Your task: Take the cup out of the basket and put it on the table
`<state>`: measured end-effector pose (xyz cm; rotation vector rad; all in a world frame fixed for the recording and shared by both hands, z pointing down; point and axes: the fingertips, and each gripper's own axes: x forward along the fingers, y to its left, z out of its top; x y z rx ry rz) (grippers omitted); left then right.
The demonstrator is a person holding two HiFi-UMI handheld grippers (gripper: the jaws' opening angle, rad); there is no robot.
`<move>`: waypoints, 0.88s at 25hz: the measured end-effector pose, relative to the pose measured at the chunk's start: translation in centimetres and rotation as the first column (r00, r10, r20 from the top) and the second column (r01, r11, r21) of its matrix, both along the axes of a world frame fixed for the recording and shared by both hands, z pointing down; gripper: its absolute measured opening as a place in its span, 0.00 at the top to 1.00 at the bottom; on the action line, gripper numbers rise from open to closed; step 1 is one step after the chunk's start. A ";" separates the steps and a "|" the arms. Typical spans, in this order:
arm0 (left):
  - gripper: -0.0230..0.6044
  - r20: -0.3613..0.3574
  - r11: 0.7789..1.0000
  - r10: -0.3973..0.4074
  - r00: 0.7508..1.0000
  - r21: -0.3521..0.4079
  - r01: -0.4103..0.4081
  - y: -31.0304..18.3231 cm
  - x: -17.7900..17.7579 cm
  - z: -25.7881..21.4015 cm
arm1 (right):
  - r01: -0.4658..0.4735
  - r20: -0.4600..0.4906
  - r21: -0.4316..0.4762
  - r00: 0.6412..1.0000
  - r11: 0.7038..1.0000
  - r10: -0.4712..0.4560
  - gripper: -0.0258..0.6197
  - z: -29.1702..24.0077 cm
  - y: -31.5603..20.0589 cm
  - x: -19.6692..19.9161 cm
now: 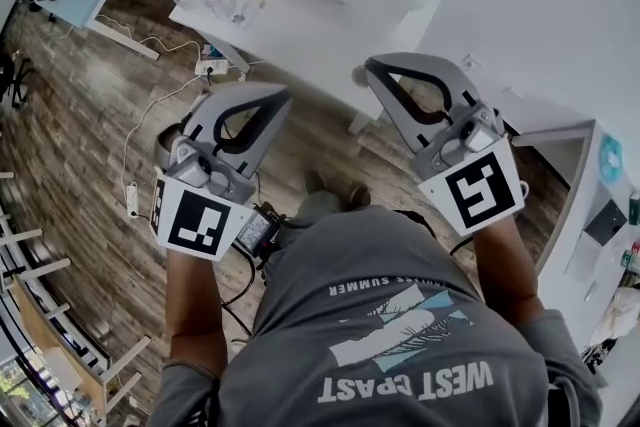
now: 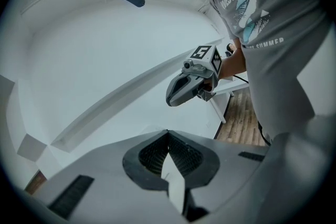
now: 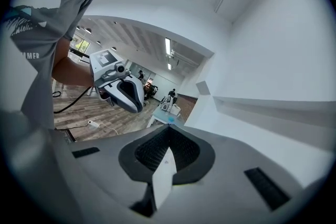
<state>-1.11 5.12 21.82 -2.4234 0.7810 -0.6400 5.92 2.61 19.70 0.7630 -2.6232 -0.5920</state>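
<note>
Both jaw pairs together, empty: left gripper (image 1: pixel 278 97), right gripper (image 1: pixel 370 69) raised near table (image 1: pixel 330 35). Cup, basket unseen; you locate basket first, part jaws before reaching.

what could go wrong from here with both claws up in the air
No cup or basket is in view, so a blind reach may knock things.
Left claw and right claw are shut and empty; they must open before any grasp.
A corded power strip lies on the floor nearby: a trip risk.

Ahead of left tongs (image 1: pixel 281 96) and right tongs (image 1: pixel 372 68), a table (image 1: pixel 300 10)
</note>
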 end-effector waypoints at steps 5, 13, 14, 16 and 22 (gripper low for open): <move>0.95 -0.024 0.999 0.047 0.999 0.029 -0.046 -2.1 -2.0 -0.8 | -0.055 -0.008 0.013 0.998 0.998 0.055 0.94 -0.6 -1.8 -1.5; 0.95 -0.053 0.994 0.104 0.993 0.032 -0.102 -5.3 -3.7 -0.3 | -0.107 -0.052 0.032 0.993 0.994 0.109 0.94 -0.7 -4.7 -3.3; 0.95 -0.056 0.994 0.108 0.993 0.032 -0.107 -5.7 -3.8 -0.4 | -0.112 -0.053 0.032 0.992 0.993 0.114 0.94 -0.8 -5.0 -3.4; 0.95 -0.046 0.993 0.112 0.993 0.028 -0.111 -6.4 -4.0 -0.3 | -0.117 -0.054 0.030 0.991 0.993 0.119 0.94 -0.8 -5.7 -3.5; 0.95 -0.044 0.996 0.094 0.995 0.006 -0.094 -9.7 -3.3 0.2 | -0.104 -0.062 0.019 0.993 0.994 0.105 0.94 -0.4 -9.1 -2.6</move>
